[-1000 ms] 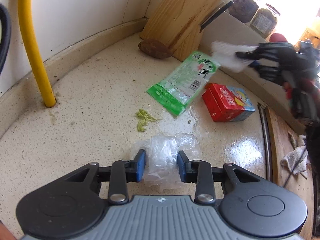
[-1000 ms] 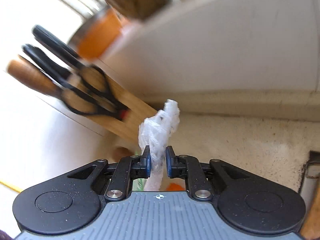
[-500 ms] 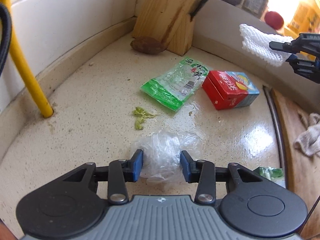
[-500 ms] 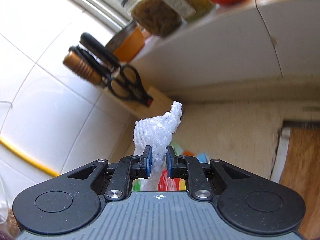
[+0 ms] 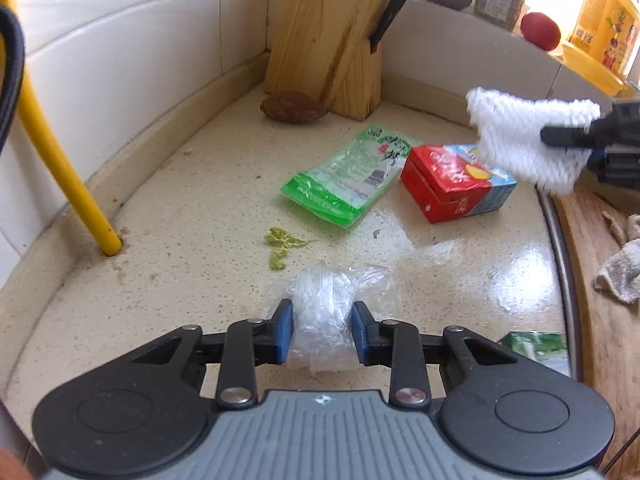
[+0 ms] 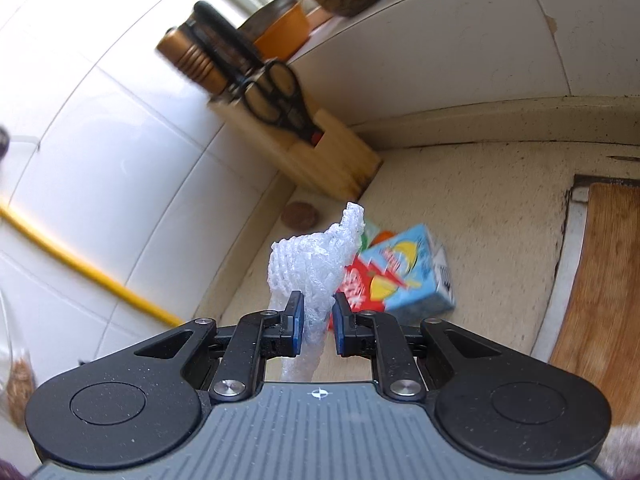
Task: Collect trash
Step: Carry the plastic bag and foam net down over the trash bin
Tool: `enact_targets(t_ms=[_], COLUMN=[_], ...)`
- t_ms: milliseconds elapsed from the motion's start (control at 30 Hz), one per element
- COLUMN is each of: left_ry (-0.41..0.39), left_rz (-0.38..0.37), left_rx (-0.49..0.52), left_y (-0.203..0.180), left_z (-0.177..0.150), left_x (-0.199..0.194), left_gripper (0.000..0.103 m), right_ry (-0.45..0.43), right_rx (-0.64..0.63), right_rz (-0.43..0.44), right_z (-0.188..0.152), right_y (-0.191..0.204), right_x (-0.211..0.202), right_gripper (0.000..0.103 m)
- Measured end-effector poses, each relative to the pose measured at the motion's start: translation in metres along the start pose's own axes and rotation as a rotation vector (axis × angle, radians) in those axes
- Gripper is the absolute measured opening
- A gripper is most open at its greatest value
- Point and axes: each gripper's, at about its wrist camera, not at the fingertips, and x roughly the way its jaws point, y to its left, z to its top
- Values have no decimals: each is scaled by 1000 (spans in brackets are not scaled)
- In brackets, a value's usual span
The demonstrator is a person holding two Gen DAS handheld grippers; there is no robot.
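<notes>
A crumpled clear plastic bag [image 5: 324,300] lies on the speckled counter [image 5: 180,220], and my left gripper [image 5: 323,330] is shut on it, with both blue pads pressing its sides. My right gripper [image 6: 319,322] is shut on a white foam net [image 6: 310,264] and holds it in the air above the red and blue drink carton [image 6: 404,280]. The left wrist view shows the same foam net [image 5: 528,148] at the right, over the carton [image 5: 452,184]. A green food wrapper [image 5: 352,176] lies beside the carton. A lettuce scrap [image 5: 282,246] sits just beyond the bag.
A wooden knife block [image 5: 332,40] stands in the far corner with a brown lump [image 5: 292,106] at its foot. A yellow pipe [image 5: 60,152] rises at the left. To the right lie a wooden board [image 5: 592,280] and a rag [image 5: 620,272]. Another green wrapper [image 5: 536,344] lies near right.
My left fingers widened, then narrowed onto the plastic bag. The right gripper carried the foam net away from the knife block, down and over the carton.
</notes>
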Motion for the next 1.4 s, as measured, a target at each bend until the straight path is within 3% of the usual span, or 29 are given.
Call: enact_targets(t_ms=[400,800,1100,1400], left_ry=[-80,-76,-60,-19], left_rz=[112,343,410,429], left_rx=[-95,-350,-506,-549], left_y=[7,56,98,138], left_z=[-37,-129,-192,-224], left_x=[-77,-151,-182,-182], left_gripper=[27,27,27,28], right_ry=[124,416,565,661], right_rx=[-133,-288,-434,-525], right_rz=[167,354,384,303], right_z=[-49,-126,-196,-251], right_y=[60,137,204,247], right_x=[7,63,97,136], right_gripper=[21,21,21,21])
